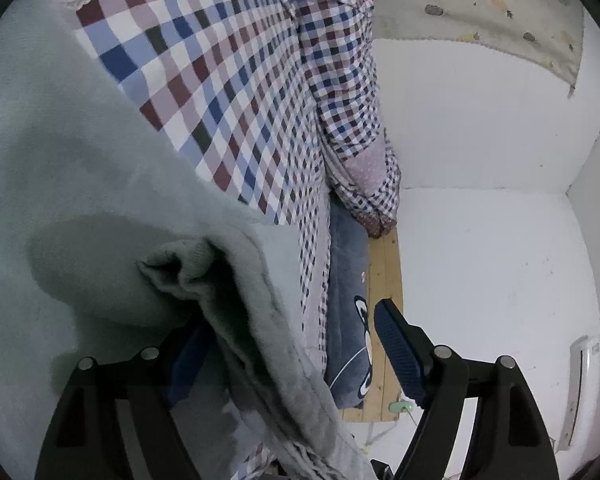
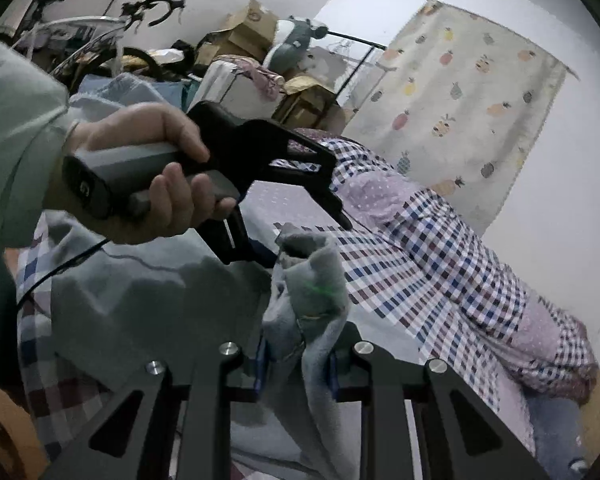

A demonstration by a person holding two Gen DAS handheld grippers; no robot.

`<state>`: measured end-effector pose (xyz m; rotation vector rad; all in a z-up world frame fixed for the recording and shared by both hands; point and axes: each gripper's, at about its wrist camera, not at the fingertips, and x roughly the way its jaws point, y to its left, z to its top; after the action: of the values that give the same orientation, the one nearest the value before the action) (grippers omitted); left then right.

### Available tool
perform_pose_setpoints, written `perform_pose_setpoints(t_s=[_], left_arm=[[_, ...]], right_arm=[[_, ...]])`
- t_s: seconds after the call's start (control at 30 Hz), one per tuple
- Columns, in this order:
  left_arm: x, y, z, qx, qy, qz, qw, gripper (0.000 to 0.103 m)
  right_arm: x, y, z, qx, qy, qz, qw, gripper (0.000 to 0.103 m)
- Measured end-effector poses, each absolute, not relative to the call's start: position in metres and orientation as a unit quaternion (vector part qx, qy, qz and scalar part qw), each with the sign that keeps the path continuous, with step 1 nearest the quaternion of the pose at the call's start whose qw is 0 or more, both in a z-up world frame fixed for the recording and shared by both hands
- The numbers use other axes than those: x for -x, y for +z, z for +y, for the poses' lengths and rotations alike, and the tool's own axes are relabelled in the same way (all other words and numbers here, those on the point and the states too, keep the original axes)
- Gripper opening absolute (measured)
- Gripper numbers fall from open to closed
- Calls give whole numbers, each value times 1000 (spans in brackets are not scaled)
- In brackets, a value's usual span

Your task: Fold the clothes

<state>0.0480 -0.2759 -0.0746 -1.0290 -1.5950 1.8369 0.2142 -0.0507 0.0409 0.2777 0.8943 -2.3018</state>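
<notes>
My right gripper (image 2: pixel 296 364) is clamped on a bunched fold of the grey garment (image 2: pixel 140 300). Left gripper (image 1: pixel 288 344) gapes wide, cloth draped on one finger, ungripped. Garment lies by the checkered bed's (image 1: pixel 220 92) edge; bare wall (image 1: pixel 480 200) beyond.

The grey garment (image 1: pixel 100 184) is soft, fuzzy fleece-like cloth, matt, with a ribbed knit cuff (image 1: pixel 176 260) and a frayed, stringy fringe (image 1: pixel 304 456) at its near edge. The checked sheet (image 1: pixel 220 92) is thin, smooth woven cloth; the pillow (image 1: pixel 352 92) on the right wears the same weave with a dotted lilac patch. A dark blue blanket (image 1: pixel 346 320) looks plush. The bed rail (image 1: pixel 384 320) is bare, pale, unvarnished wood. The walls (image 1: pixel 480 240) are matt white paint, scuffed. The gripper arms (image 2: pixel 400 420) are matt black plastic with shiny metal pins (image 2: pixel 228 348); the pads (image 1: pixel 396 352) are blue, ridged rubber. The far boxes (image 2: pixel 252 28) are brown cardboard.
</notes>
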Motion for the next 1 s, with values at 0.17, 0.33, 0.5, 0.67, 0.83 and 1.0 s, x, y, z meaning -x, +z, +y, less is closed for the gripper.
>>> perform_pose_setpoints(t_s=[0.17, 0.33, 0.5, 0.67, 0.83, 1.0], left_arm=[[-45, -83, -286, 394, 699, -556, 215, 42], [-38, -84, -282, 419, 714, -528, 191, 13], [-49, -64, -296, 404, 741, -500, 194, 10], [-55, -39, -310, 384, 772, -466, 196, 9], [-59, -6, -310, 347, 805, -434, 210, 9], [-49, -14, -305, 380, 824, -385, 170, 11]], right_arm=[[-218, 45, -45, -108, -885, 318, 321, 22], [-221, 34, -50, -126, -877, 320, 334, 21], [-237, 19, -72, -118, -861, 357, 344, 21], [-253, 5, -95, -84, -843, 415, 332, 21], [-262, -1, -106, -64, -840, 434, 319, 21], [-253, -26, -114, -102, -827, 451, 321, 21]])
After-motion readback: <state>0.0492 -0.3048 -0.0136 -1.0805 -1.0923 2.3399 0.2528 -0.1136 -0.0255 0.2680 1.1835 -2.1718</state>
